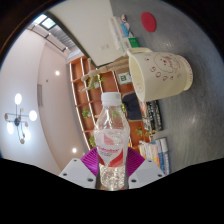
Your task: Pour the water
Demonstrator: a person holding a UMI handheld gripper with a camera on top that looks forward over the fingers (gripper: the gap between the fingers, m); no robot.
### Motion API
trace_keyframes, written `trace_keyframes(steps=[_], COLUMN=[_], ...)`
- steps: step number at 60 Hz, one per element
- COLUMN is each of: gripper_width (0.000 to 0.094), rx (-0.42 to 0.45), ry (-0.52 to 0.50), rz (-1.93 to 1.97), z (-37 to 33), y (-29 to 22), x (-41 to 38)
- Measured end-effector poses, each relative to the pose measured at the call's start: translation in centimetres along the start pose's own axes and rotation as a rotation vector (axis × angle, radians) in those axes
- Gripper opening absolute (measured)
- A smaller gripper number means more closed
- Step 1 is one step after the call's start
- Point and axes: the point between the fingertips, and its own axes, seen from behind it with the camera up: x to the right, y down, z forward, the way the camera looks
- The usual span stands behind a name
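The fingers (112,172) clench a clear water bottle (111,140) — white cap, red label. Beyond it stands a beige cup (160,70) on the grey desk (190,130).

The bottle (111,140) is clear plastic with a white cap and a red-and-white label. The cup (158,71) is cream with small reddish speckles. The pads (92,160) behind the bottle are magenta — the table (195,120) is grey, with a red dot (149,20).
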Motion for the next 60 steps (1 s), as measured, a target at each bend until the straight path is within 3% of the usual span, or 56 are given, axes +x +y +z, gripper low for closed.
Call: trace_keyframes(steps=[10, 34, 44, 51, 60], gripper_width=[0.0350, 0.0352, 0.0355, 0.0354, 0.0353], rx=[0.060, 0.049, 0.000, 0.029, 0.199], ry=[-0.070, -0.020, 0.014, 0.085, 0.388], rz=[0.264, 0.241, -0.325, -0.822, -1.494], z=[0.6, 0.3, 0.9, 1.0, -0.3], y=[-2.3, -2.3, -2.0, -4.8, -14.3], x=[-1.2, -0.7, -3.5, -6.7, -8.7])
